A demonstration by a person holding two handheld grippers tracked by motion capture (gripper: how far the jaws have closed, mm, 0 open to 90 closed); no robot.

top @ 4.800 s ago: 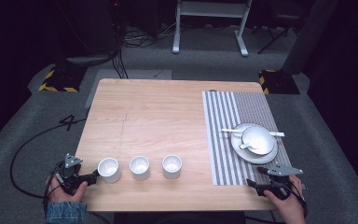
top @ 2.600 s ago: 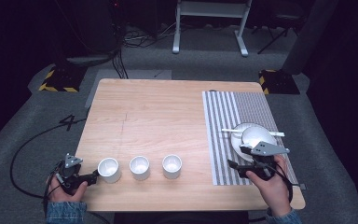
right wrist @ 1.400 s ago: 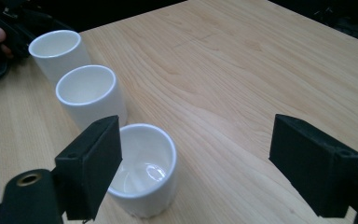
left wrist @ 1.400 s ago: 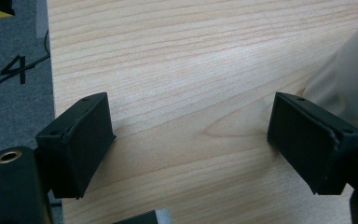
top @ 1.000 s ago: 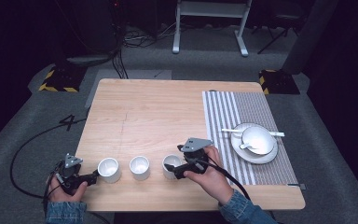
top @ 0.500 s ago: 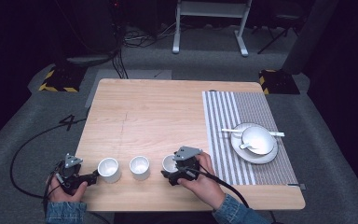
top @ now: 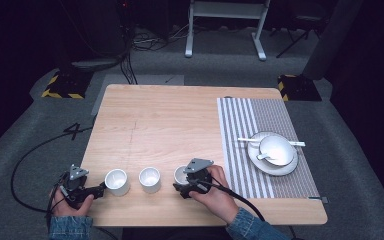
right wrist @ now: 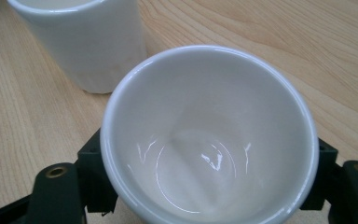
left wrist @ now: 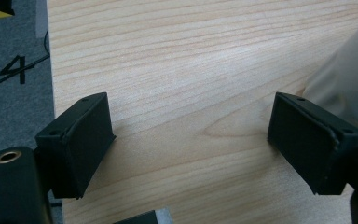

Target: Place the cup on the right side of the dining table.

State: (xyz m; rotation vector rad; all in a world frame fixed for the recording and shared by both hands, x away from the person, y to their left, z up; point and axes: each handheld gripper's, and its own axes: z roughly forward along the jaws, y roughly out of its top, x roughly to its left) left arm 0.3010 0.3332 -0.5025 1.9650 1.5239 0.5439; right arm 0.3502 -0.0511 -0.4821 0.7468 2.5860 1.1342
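Right gripper (top: 186, 184) now around cup (top: 181, 174).

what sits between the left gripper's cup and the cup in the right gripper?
One white cup, the middle cup, stands on the table between the left cup and the right cup, seen in the high view. Right gripper jaws flank that cup.

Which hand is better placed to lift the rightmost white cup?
Right. The right gripper has its fingers either side of the rightmost cup; the left gripper sits open by the leftmost cup.
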